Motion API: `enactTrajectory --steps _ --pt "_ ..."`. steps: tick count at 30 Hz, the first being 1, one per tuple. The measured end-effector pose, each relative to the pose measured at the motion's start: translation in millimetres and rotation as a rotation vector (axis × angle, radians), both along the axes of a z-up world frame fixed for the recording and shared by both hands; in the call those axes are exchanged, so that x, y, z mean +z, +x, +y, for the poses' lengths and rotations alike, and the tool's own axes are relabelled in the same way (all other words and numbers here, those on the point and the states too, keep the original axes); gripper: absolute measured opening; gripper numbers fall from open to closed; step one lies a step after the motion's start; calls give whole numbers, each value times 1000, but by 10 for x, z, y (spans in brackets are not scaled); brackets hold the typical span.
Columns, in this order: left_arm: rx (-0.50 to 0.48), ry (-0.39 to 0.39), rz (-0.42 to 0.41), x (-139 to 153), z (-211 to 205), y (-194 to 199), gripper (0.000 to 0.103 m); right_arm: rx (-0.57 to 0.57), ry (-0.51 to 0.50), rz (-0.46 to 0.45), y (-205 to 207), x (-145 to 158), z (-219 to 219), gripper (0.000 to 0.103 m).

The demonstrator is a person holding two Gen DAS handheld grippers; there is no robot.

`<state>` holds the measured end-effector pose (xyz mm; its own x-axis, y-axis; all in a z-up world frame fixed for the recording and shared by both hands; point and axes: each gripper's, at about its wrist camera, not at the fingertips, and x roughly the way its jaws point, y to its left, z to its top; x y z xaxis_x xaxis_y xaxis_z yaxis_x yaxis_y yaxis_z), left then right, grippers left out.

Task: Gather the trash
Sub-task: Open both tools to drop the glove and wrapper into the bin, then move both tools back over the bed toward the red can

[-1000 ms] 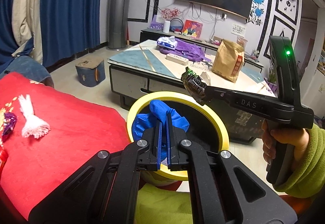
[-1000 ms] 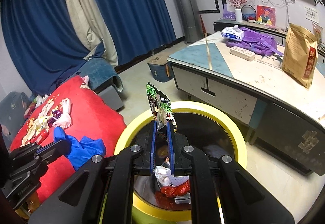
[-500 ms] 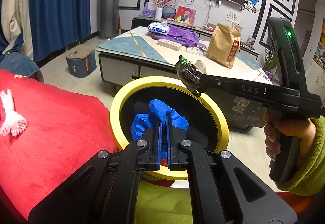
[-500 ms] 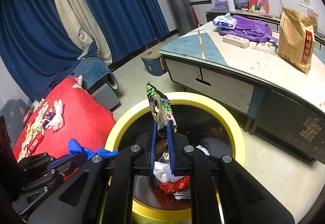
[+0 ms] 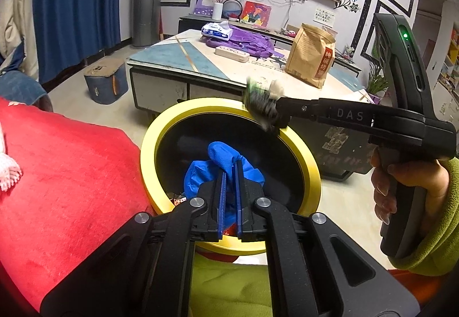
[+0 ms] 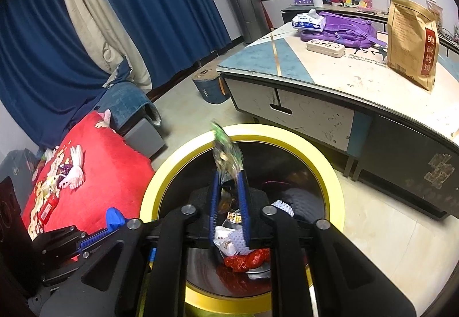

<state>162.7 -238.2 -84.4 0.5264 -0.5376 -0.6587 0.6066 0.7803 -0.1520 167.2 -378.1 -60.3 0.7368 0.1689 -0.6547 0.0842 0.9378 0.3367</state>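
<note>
A yellow-rimmed round trash bin (image 5: pixel 160 127) stands on the floor below both grippers; it also shows in the right wrist view (image 6: pixel 324 150), with wrappers inside. My left gripper (image 5: pixel 229 170) is shut on a crumpled blue glove (image 5: pixel 221 156) and holds it over the bin's mouth. My right gripper (image 6: pixel 228 176) has its jaws slightly parted over the bin, with a blurred green snack wrapper (image 6: pixel 225 149) between its tips. In the left wrist view that wrapper (image 5: pixel 258 101) is at the right gripper's tip over the bin's far rim.
A red blanket (image 5: pixel 66 173) with white and purple scraps (image 6: pixel 71 170) lies left of the bin. A low table (image 6: pixel 330 78) with a brown paper bag (image 6: pixel 413 41), purple backpack and tissue pack stands behind it. A blue stool (image 5: pixel 106 81) sits on the floor.
My right gripper's jaws have parted a little and the green wrapper now looks blurred and tilted. Both grippers have come further over the bin's mouth.
</note>
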Motion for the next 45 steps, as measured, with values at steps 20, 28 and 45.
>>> enactTrajectory --steps 20,28,45 --pt "167 -74 15 162 460 -17 92 -11 -38 -54 -101 175 105 63" --pt "251 -64 -57 295 733 -106 92 27 -67 -82 -144 252 282 69" --pt "407 -60 -236 654 1267 -353 92 149 -157 -232 -369 589 850 76"
